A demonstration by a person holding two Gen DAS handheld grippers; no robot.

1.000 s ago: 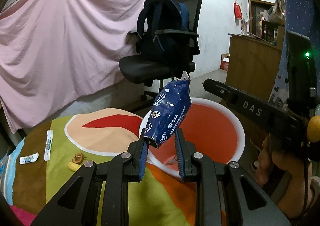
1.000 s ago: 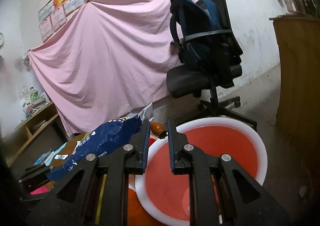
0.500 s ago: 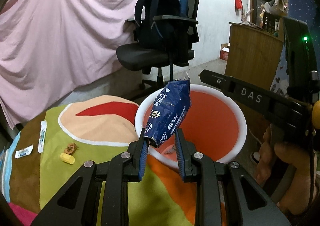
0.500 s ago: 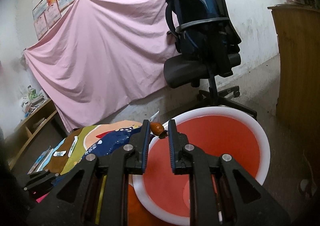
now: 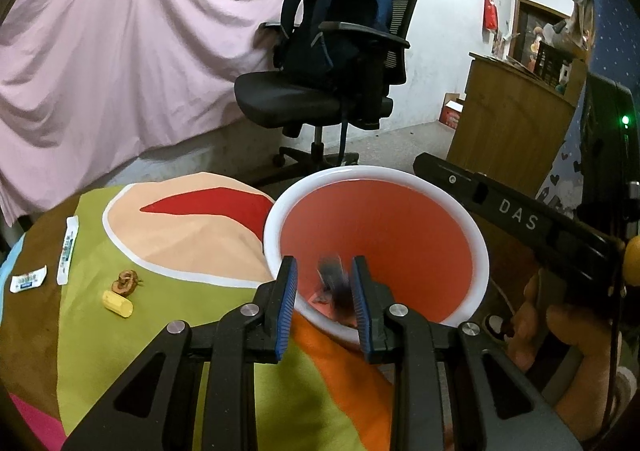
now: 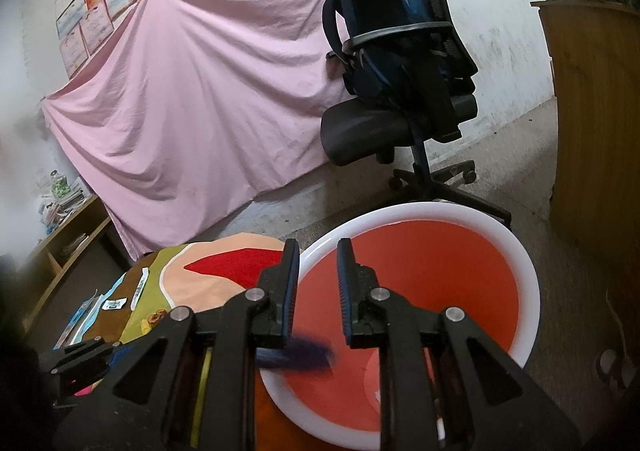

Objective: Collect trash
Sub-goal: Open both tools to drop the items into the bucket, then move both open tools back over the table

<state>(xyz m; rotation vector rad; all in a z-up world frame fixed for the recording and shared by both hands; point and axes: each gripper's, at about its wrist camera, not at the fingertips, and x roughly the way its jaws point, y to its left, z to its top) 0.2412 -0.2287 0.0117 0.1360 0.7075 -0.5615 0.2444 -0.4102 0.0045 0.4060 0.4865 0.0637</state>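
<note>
My left gripper (image 5: 324,271) is open over the near rim of a red bin with a white rim (image 5: 476,235). A blue snack wrapper (image 5: 335,283) is blurred, falling inside the bin between the fingers. My right gripper (image 6: 318,255) is open and empty above the same bin (image 6: 524,275); the wrapper (image 6: 296,355) shows blurred below it. On the colourful tablecloth (image 5: 192,243) lie a yellow piece (image 5: 117,303), a brown peel (image 5: 127,282) and two white sachets (image 5: 67,250), (image 5: 27,279).
An office chair with a dark backpack (image 5: 336,63) stands behind the bin. A wooden cabinet (image 5: 508,119) is at the right. A pink sheet (image 5: 120,51) covers the back wall. The right gripper's body (image 5: 520,219) crosses the left wrist view.
My left gripper has opened and let go of the blue wrapper, which now drops into the bin. My right gripper has opened too; the small orange-brown bit at its tips is gone.
</note>
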